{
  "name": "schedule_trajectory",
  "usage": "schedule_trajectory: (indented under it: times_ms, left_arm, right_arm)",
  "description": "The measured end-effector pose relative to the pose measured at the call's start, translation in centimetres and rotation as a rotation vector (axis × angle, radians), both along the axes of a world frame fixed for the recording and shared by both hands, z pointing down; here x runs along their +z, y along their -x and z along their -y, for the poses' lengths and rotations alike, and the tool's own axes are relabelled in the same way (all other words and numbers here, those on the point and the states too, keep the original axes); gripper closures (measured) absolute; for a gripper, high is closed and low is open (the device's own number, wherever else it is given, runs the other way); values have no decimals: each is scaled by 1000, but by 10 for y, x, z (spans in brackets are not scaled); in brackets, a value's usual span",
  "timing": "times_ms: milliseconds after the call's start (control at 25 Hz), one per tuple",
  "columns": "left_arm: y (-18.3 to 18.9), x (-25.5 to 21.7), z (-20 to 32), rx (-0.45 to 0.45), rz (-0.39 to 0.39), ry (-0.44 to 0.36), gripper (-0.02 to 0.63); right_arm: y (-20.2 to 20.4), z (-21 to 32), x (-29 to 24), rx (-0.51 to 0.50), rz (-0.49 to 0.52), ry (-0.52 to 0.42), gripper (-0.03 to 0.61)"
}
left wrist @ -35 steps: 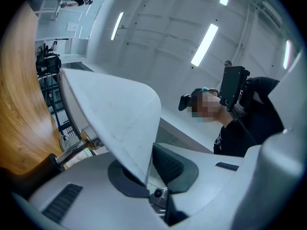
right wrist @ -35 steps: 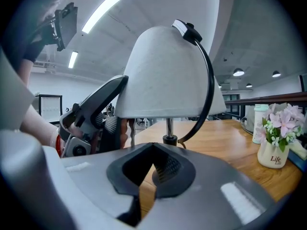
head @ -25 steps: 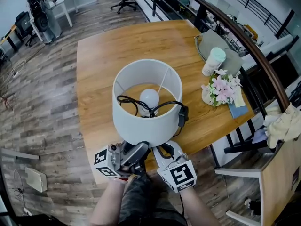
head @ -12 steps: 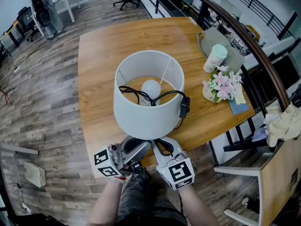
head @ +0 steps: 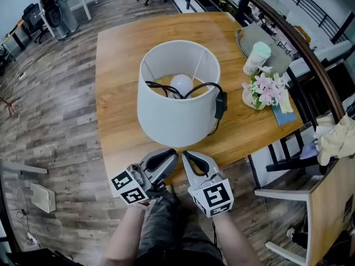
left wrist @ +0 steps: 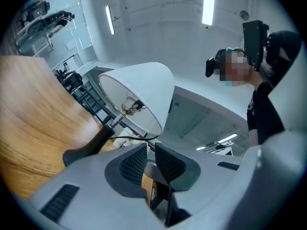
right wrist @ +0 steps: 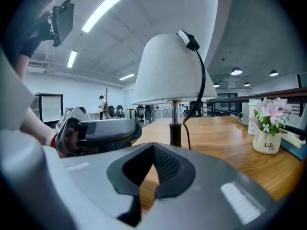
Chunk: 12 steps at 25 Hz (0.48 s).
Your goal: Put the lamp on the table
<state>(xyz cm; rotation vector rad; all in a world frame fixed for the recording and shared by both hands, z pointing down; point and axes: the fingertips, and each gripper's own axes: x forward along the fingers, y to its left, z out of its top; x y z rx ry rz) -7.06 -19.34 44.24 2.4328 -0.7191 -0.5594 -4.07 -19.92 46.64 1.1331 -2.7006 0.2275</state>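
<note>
The lamp (head: 177,110) stands upright on the wooden table (head: 119,49), with a white drum shade, a bulb (head: 182,83) inside and a black cord with a switch (head: 221,104) draped over the rim. Both grippers hang at the table's near edge, clear of the lamp. My left gripper (head: 166,157) has its jaws a narrow gap apart with nothing between them. My right gripper (head: 188,158) is shut and empty. The left gripper view looks up at the shade (left wrist: 139,90) and dark base (left wrist: 88,145). In the right gripper view the lamp (right wrist: 172,71) stands just ahead.
At the table's right side stand a pot of pink flowers (head: 266,90), a pale cup (head: 257,57) and a grey tray (head: 260,37). A dark chair (head: 283,165) and a curved railing (head: 310,65) lie to the right. Wooden floor spreads left.
The lamp now stands farther in on the table. Both grippers have drawn back from under the shade to the near edge, leaving the lamp free.
</note>
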Motion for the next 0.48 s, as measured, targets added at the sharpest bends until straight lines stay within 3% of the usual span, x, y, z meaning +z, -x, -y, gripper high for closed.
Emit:
schedule_trajectory:
  times_ms: [480]
  left_arm:
    - [12,5,-13,-207,238,-12,595]
  right_arm:
    - [-11,-27,-23,9,45,-78,572]
